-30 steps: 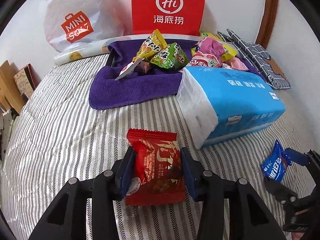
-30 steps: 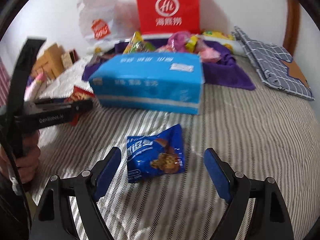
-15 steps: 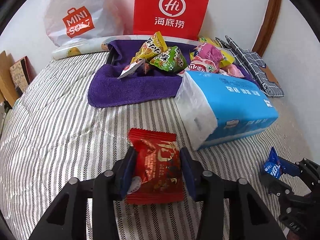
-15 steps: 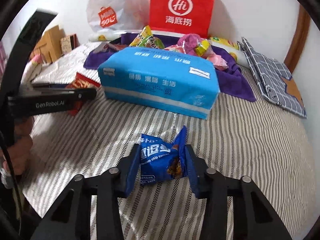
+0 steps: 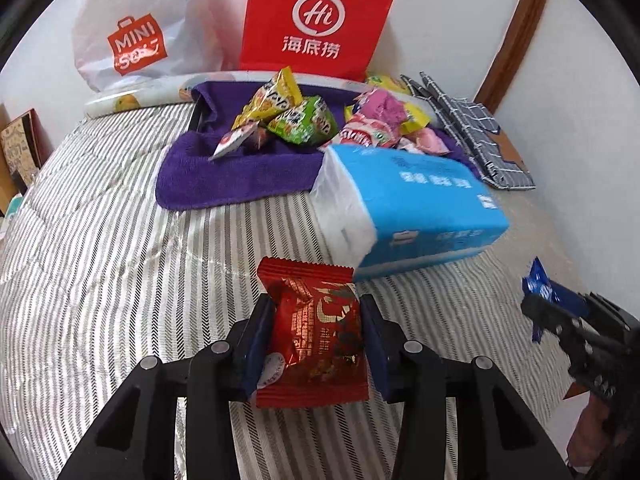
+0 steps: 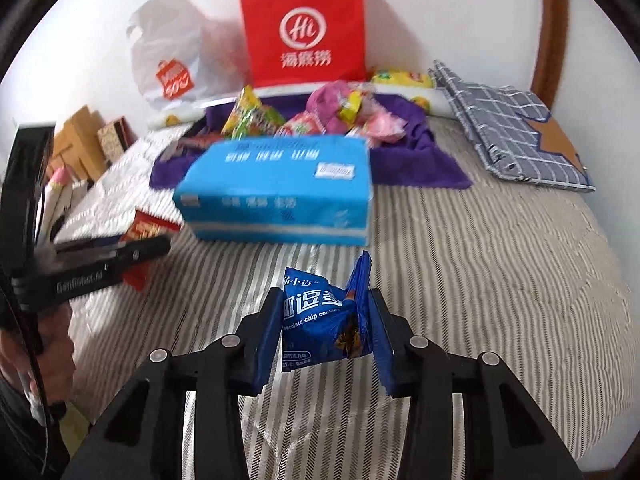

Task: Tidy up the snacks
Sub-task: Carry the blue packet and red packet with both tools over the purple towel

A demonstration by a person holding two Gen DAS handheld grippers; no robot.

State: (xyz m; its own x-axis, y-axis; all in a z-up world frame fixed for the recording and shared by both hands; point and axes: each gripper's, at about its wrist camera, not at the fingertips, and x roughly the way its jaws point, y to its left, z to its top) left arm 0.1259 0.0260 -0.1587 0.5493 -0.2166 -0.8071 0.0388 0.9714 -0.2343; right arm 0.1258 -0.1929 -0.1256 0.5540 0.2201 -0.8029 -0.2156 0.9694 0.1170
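Note:
My left gripper point(image 5: 316, 320) is shut on a red snack packet point(image 5: 314, 336) and holds it above the striped bed cover. My right gripper point(image 6: 324, 312) is shut on a blue chocolate chip cookie packet point(image 6: 320, 320), also held above the cover. The right gripper with the blue packet point(image 5: 540, 292) shows at the right edge of the left wrist view. The left gripper with the red packet point(image 6: 144, 232) shows at the left of the right wrist view. A pile of snack packets point(image 5: 304, 120) lies on a purple towel point(image 5: 240, 176) at the back.
A blue tissue pack point(image 5: 416, 212) lies between the grippers and the towel. A red paper bag point(image 5: 316, 20) and a white plastic bag point(image 5: 140, 40) stand against the wall. A checked cloth point(image 6: 512, 128) lies at the back right. Boxes point(image 6: 84, 140) stand at the left.
My right gripper closed on the blue cookie packet and lifted it off the cover. My left gripper kept its hold on the red packet and moved slightly forward.

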